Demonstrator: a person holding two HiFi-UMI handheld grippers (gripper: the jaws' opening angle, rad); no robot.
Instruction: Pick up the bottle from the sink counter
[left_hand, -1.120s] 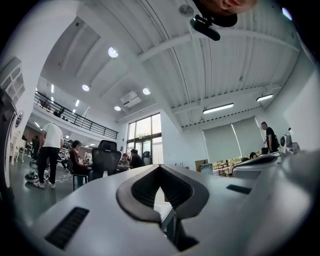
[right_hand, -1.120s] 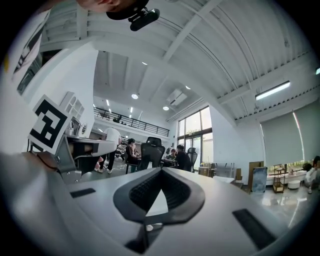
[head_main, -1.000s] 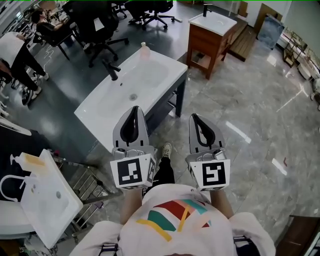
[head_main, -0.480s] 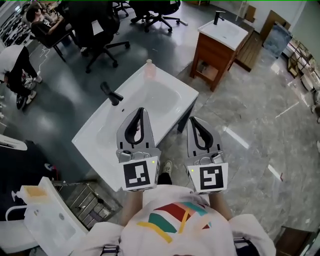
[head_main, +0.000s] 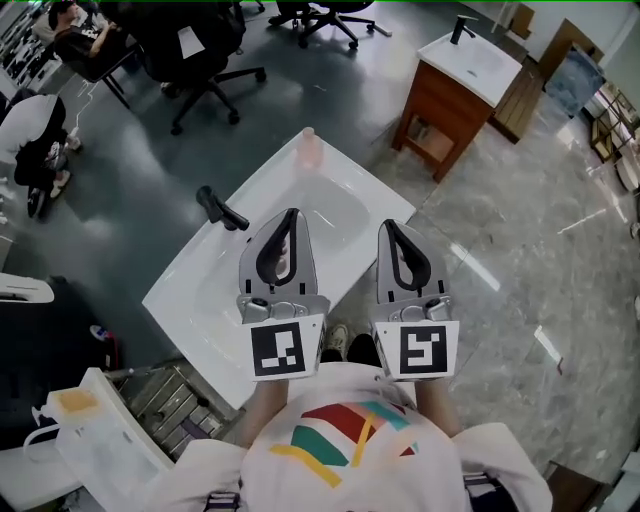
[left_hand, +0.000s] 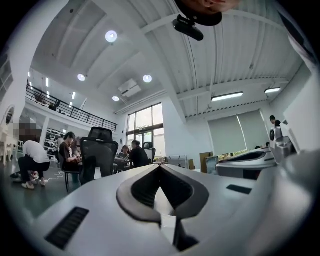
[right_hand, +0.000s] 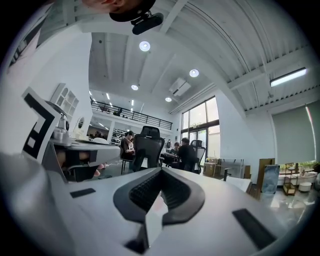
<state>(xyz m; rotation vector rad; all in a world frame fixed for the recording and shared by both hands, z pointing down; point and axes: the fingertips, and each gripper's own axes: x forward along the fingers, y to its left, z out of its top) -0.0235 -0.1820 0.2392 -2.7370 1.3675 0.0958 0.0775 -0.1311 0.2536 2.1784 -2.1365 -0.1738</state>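
**Approach to the white sink surface (head_main: 200, 290), read left to right.** We are carrying both tools level above it.

- A black faucet (head_main: 220, 207) is standing to the left of the left fingertips.
- The left gripper (head_main: 291, 216) is hovering over the basin (head_main: 335, 215). Its fingers (left_hand: 137, 190) are pressing together tip to tip, with nothing between them.
- The bottle (head_main: 309, 148) is standing upright at the far corner of the surface. It is sitting ahead of the left fingertips and slightly to their right, well apart from both tools. Neither gripper view is showing it.
- The right gripper (head_main: 388, 228) is riding beside the left one, over the near right edge of the surface. Its fingers (right_hand: 135, 192) are likewise meeting at the tips, empty.
- A wooden vanity (head_main: 450, 95) is standing far ahead and to the right of the right fingertips.

We are judging the bottle to be small, pale pink and probably plastic. That would make it light, fairly stiff, smooth enough to slip and easy to topple. We are therefore favouring a hold across the middle of its body, below the cap, once the fingers are opened.

Compared with a second earlier, both tools are reaching further over the surface. The right one, then above the floor, is now crossing the edge. The bottle is lying closer ahead of the fingertips, and the fingers are remaining together.
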